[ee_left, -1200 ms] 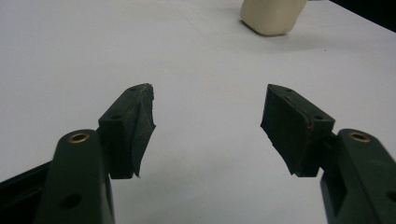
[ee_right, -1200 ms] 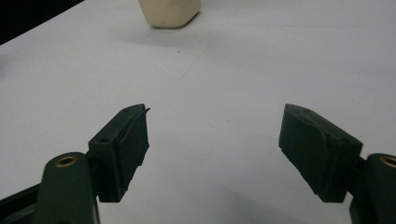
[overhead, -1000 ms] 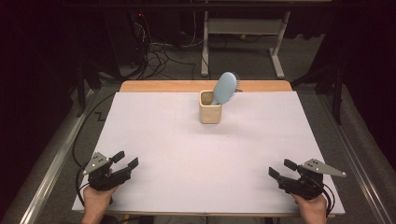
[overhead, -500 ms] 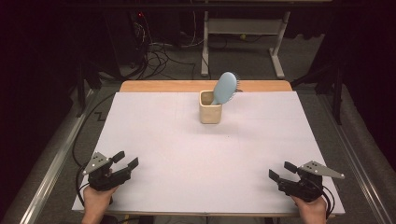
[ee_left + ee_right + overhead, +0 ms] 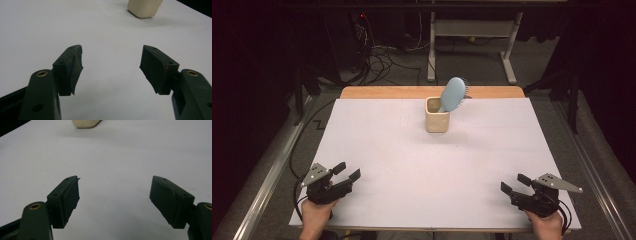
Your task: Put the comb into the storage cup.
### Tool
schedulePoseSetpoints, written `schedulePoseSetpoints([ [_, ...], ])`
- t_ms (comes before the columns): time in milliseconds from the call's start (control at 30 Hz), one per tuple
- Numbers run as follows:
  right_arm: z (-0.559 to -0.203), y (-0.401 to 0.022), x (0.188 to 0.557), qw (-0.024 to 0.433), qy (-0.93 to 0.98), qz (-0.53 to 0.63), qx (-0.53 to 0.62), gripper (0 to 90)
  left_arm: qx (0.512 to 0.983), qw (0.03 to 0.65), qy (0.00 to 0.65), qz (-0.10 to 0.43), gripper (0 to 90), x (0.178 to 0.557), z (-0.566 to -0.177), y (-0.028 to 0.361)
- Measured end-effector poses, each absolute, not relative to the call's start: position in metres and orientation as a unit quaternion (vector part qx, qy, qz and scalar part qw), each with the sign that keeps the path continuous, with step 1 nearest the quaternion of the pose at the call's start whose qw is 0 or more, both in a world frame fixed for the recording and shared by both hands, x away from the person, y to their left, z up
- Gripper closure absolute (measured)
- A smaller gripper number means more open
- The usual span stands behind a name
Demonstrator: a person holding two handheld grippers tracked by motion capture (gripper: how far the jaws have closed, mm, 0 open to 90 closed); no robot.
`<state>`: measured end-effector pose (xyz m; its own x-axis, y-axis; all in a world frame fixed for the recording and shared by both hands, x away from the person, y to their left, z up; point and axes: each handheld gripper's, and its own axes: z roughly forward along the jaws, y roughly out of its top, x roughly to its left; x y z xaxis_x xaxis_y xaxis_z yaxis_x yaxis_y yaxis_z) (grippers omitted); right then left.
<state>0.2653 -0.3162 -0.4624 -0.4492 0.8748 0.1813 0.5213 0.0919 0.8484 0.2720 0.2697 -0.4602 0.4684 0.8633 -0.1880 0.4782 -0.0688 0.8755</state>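
Light-blue brush (image 5: pixel 454 93) standing head-up in a cream cup (image 5: pixel 437 117), leaning to the right, bristles facing right and away. Handle down inside the cup, hidden by its wall. Cup upright on the white table (image 5: pixel 412 165), at the far middle, just short of the wooden strip (image 5: pixel 387 92) along the far edge. Base of the cup seen again at the top of the left gripper view (image 5: pixel 144 8) and at the top of the right gripper view (image 5: pixel 85 123).

Well apart from cup and brush, at the near left corner: left gripper (image 5: pixel 348 171), held in a hand (image 5: pixel 314 215), jaws spread wide, nothing between them, aimed right and slightly far. In the left gripper view (image 5: pixel 111 62), bare white tabletop between the two black pads (image 5: pixel 75 65).

At the near right corner: right gripper (image 5: pixel 514 183), held in the other hand (image 5: pixel 546 226), grey three-cornered plate on top, jaws likewise spread with nothing between, aimed left. In the right gripper view (image 5: pixel 115 195), plain tabletop between the pads (image 5: pixel 71 195).

Beyond the table: dark floor with a tangle of cables (image 5: pixel 382 55) at far left, and the grey legs of a stand (image 5: pixel 472 30) at far middle. Metal rails (image 5: pixel 262 180) along both sides of the table.
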Motion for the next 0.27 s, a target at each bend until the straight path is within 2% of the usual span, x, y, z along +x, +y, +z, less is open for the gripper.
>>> schedulePoseSetpoints([
  [267,-0.4625,-0.3160,0.2654,0.190,0.714,0.463,0.489,24.4,0.704,0.489,0.476,0.197,34.6,0.2721,-0.4603,0.2699],
])
